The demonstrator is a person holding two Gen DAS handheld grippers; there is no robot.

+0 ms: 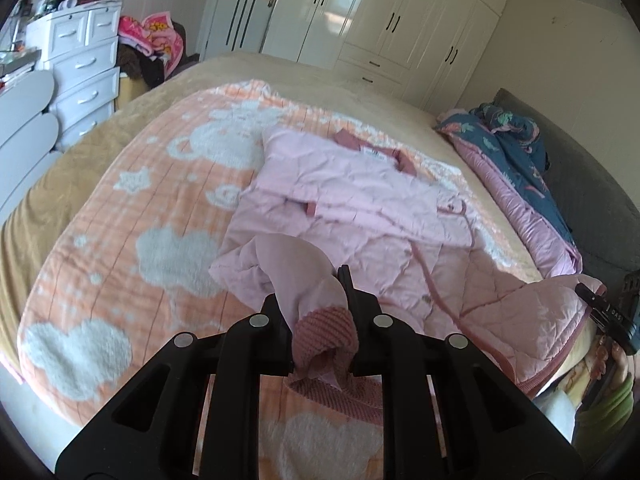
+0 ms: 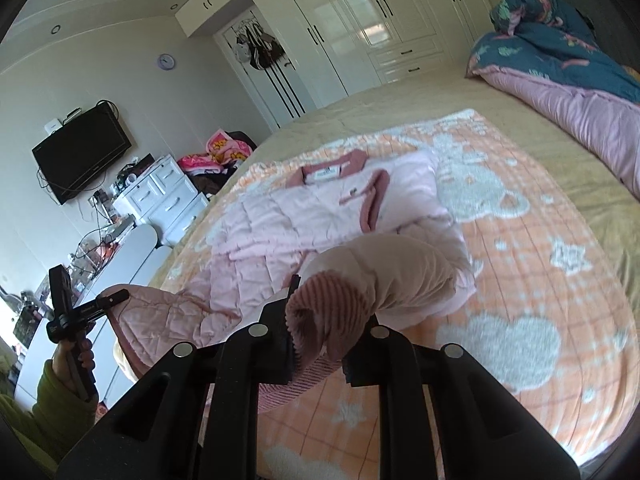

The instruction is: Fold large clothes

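Note:
A pale pink quilted jacket [image 1: 360, 196] with dusty-rose ribbed trim lies partly folded on an orange-and-white blanket [image 1: 120, 208] on the bed, collar at the far end. My left gripper [image 1: 320, 320] is shut on the jacket's ribbed hem corner [image 1: 326, 326], lifted above the blanket. My right gripper [image 2: 326, 332] is shut on the other ribbed hem corner [image 2: 320, 312], also lifted. The jacket [image 2: 320, 208] also shows in the right wrist view. Each gripper shows at the edge of the other's view, the right one [image 1: 608, 312] and the left one [image 2: 80, 312].
A rolled blue and pink duvet [image 1: 516, 168] lies along the bed's right side. White wardrobes [image 1: 380, 20] stand behind the bed. A white drawer unit [image 1: 84, 68] and a clothes pile [image 1: 156, 44] are at the left. A wall TV [image 2: 80, 152] hangs at the left.

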